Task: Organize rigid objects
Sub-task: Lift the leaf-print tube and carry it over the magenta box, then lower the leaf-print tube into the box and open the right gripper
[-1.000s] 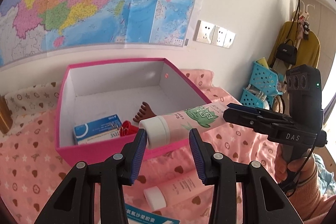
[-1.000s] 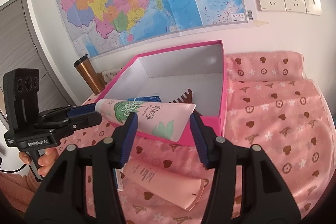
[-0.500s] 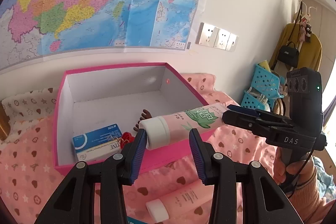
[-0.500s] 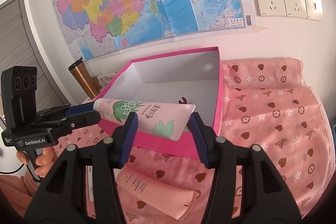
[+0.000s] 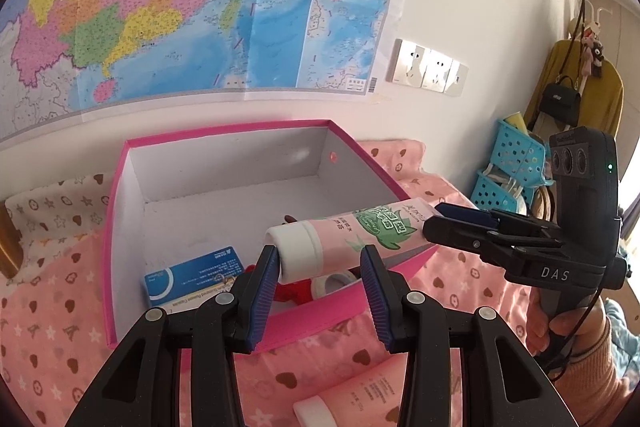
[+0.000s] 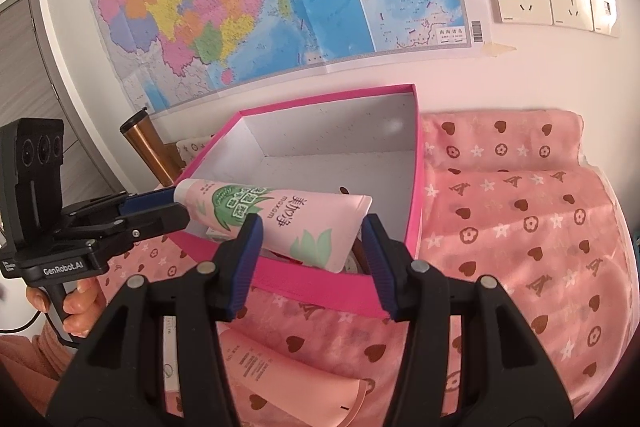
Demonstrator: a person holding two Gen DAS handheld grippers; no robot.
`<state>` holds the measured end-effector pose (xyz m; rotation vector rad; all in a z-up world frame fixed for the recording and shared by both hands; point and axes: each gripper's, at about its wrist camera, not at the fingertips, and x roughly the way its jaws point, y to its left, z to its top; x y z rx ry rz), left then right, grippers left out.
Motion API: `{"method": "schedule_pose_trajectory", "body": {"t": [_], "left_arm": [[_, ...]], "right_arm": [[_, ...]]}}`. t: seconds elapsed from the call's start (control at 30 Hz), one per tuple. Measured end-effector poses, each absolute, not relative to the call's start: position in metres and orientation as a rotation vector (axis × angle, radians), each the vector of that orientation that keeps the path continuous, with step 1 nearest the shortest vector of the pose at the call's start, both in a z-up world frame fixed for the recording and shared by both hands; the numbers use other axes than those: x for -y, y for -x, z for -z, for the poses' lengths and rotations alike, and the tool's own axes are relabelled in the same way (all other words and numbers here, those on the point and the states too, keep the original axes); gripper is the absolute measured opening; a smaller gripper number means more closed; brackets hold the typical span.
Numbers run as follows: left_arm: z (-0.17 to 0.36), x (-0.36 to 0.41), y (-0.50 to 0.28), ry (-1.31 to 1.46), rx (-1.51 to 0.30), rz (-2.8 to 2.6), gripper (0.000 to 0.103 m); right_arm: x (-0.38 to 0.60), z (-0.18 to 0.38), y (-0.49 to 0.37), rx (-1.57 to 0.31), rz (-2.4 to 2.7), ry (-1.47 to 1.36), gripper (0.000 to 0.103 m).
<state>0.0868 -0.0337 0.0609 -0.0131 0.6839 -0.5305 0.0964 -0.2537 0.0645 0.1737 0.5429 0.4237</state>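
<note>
A pink tube with green leaves and a white cap (image 5: 348, 239) hangs over the open pink box (image 5: 120, 227), held at both ends. My left gripper (image 5: 320, 267) grips the cap end; my right gripper (image 6: 312, 239) grips the flat crimped end (image 6: 320, 223). In the left wrist view the right gripper (image 5: 460, 223) shows at the tube's tail; in the right wrist view the left gripper (image 6: 168, 207) shows at the cap. The box (image 6: 414, 187) holds a blue and white carton (image 5: 192, 279), something red (image 5: 296, 293), a tape roll (image 5: 334, 281) and a brown comb.
A second pink tube (image 6: 288, 371) lies on the pink patterned cloth (image 6: 520, 227) in front of the box, also in the left wrist view (image 5: 360, 399). A copper tumbler (image 6: 148, 151) stands left of the box. Blue baskets (image 5: 512, 163) stand at the right. A map covers the wall.
Both grippers have carried the tube forward, from the box's front edge to over its inside. The box looks nearer and lower in both views.
</note>
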Motion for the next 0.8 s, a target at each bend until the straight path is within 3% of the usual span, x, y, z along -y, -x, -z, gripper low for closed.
{"method": "schedule_pose_trajectory", "body": {"t": [0.8], "left_arm": [[-0.035, 0.043, -0.123, -0.014, -0.773, 0.495, 0.041]], "right_arm": [[0.248, -0.051, -0.127, -0.583, -0.357, -0.105, 0.054]]}}
